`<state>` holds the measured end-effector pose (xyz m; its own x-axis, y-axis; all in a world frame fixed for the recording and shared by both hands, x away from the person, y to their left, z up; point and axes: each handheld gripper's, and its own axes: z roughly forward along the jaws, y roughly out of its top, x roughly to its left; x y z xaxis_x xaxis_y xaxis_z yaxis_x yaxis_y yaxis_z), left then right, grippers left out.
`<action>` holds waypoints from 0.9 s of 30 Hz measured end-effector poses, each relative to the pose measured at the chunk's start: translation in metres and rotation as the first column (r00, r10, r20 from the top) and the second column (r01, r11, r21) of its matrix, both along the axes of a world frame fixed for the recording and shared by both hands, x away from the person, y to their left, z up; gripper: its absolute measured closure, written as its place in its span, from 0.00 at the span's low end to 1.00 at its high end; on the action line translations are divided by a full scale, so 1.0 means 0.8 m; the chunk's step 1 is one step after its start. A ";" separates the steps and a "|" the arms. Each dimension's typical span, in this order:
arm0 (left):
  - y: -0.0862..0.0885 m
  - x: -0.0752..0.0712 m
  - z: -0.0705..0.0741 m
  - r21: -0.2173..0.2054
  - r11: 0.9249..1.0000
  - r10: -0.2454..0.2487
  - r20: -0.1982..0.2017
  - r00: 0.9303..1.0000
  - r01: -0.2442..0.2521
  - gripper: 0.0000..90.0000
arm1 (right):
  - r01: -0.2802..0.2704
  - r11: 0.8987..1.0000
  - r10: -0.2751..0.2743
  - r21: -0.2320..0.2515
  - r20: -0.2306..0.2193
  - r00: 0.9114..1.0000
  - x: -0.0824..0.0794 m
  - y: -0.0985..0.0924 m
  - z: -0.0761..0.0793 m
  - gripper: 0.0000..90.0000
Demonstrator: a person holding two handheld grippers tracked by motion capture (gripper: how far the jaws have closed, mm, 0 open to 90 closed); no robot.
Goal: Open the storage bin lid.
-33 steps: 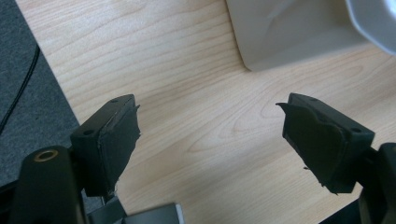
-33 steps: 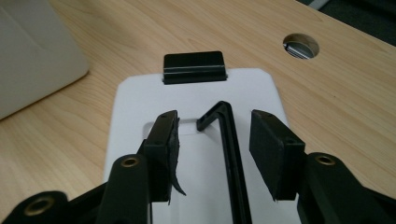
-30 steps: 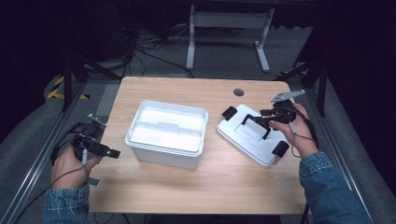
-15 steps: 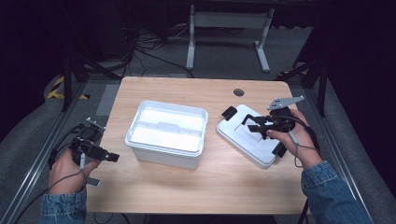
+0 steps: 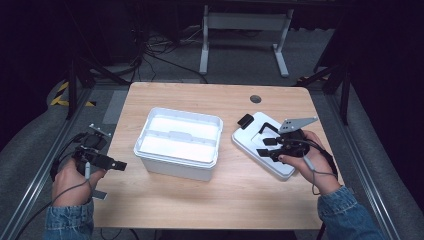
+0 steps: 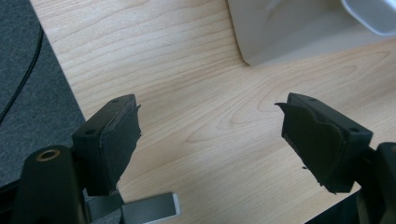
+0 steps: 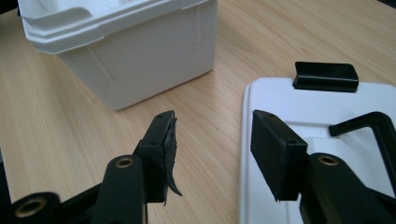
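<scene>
Lid (image 5: 265, 145): white, flat, with black handle (image 7: 369, 122) and black latch (image 7: 325, 76); lies on the tabletop (image 5: 210, 200) at its right side, just beside the white open box (image 5: 179, 141), not touching it. Right gripper (image 5: 270, 146): over the lid's near edge, jaws wide apart and just been opening, nothing between them. Left gripper (image 5: 116, 164): over the tabletop's left edge, near the box, jaws wide, holding nothing.
</scene>
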<state>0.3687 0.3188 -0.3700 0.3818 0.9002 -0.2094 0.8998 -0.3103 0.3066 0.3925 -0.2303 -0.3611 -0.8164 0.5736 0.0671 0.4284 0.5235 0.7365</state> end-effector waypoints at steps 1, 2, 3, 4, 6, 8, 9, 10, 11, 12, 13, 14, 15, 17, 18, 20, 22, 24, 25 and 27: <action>0.000 0.000 0.000 0.001 1.000 -0.003 0.002 1.000 0.003 0.22 | -0.001 1.000 0.001 0.001 -0.002 1.000 -0.003 0.002 -0.002 0.57; 0.000 0.000 -0.001 -0.001 1.000 -0.001 0.000 1.000 0.001 0.22 | -0.003 1.000 0.003 -0.001 -0.005 1.000 -0.006 0.004 -0.005 0.57; -0.001 0.000 -0.001 -0.003 1.000 0.003 -0.004 1.000 -0.003 0.22 | -0.006 1.000 0.006 -0.002 -0.003 1.000 -0.009 0.006 -0.007 0.56; -0.001 0.001 -0.001 -0.002 1.000 -0.001 0.000 1.000 0.001 0.22 | -0.007 1.000 0.007 -0.004 -0.007 1.000 -0.011 0.007 -0.008 0.56; -0.001 0.002 -0.001 0.001 1.000 -0.009 -0.001 1.000 0.009 0.22 | -0.001 1.000 0.001 -0.004 -0.009 1.000 -0.018 0.010 -0.014 0.56; -0.003 0.003 -0.001 0.000 1.000 -0.008 0.003 1.000 0.008 0.22 | -0.006 1.000 0.006 -0.005 -0.012 1.000 -0.024 0.013 -0.021 0.56; -0.003 0.003 -0.001 0.000 1.000 -0.008 0.003 1.000 0.008 0.22 | -0.006 1.000 0.006 -0.005 -0.012 1.000 -0.024 0.013 -0.021 0.56; -0.004 0.003 -0.001 0.003 1.000 -0.009 -0.001 1.000 0.009 0.22 | -0.008 1.000 0.008 -0.001 -0.014 1.000 -0.028 0.015 -0.024 0.56; -0.005 0.004 -0.001 0.003 1.000 -0.012 -0.001 1.000 0.012 0.22 | -0.011 1.000 0.011 -0.002 -0.017 1.000 -0.030 0.017 -0.027 0.56; -0.005 0.004 -0.002 0.004 1.000 -0.013 0.003 1.000 0.013 0.22 | -0.016 1.000 0.016 -0.005 -0.019 1.000 -0.032 0.019 -0.030 0.56; -0.006 0.005 -0.001 0.006 1.000 -0.020 -0.003 1.000 0.020 0.22 | -0.021 1.000 0.021 -0.005 -0.024 0.999 -0.035 0.020 -0.033 0.56; -0.006 0.005 -0.002 0.007 1.000 -0.021 -0.005 1.000 0.021 0.22 | -0.025 1.000 0.025 -0.003 -0.027 0.999 -0.036 0.021 -0.035 0.56; -0.006 0.006 -0.002 0.010 1.000 -0.020 -0.001 1.000 0.020 0.22 | -0.026 1.000 0.026 -0.001 -0.029 0.999 -0.037 0.022 -0.038 0.56; -0.007 0.006 -0.003 0.006 1.000 -0.016 -0.003 1.000 0.016 0.22 | -0.024 1.000 0.023 -0.007 -0.036 0.999 -0.039 0.023 -0.043 0.56; -0.007 0.006 -0.003 0.005 1.000 -0.016 -0.005 1.000 0.016 0.22 | -0.024 1.000 0.023 -0.015 -0.035 0.999 -0.039 0.023 -0.044 0.56; -0.007 0.006 -0.003 0.004 1.000 -0.016 -0.007 1.000 0.016 0.22 | -0.019 0.999 0.018 -0.036 -0.041 0.999 -0.040 0.025 -0.048 0.55; -0.007 0.007 -0.003 0.004 1.000 -0.013 -0.001 1.000 0.013 0.22 | -0.019 0.998 0.017 -0.052 -0.033 0.999 -0.041 0.027 -0.052 0.55; -0.006 0.007 -0.003 0.003 1.000 -0.014 0.000 1.000 0.014 0.22 | -0.021 0.999 0.019 -0.046 -0.045 0.999 -0.041 0.030 -0.062 0.54; -0.006 0.007 -0.002 0.007 1.000 -0.019 -0.002 1.000 0.019 0.22 | -0.021 0.999 0.019 -0.046 -0.045 0.999 -0.041 0.030 -0.062 0.54; -0.005 0.007 -0.003 0.006 1.000 -0.020 0.002 1.000 0.020 0.22 | -0.014 0.998 0.011 -0.067 -0.055 0.998 -0.041 0.031 -0.070 0.54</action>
<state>0.3747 0.3146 -0.3723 0.4005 0.8935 -0.2029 0.8927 -0.3306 0.3064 0.3601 -0.2055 -0.4174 -0.8197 0.5682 0.0732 0.4599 0.5765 0.6753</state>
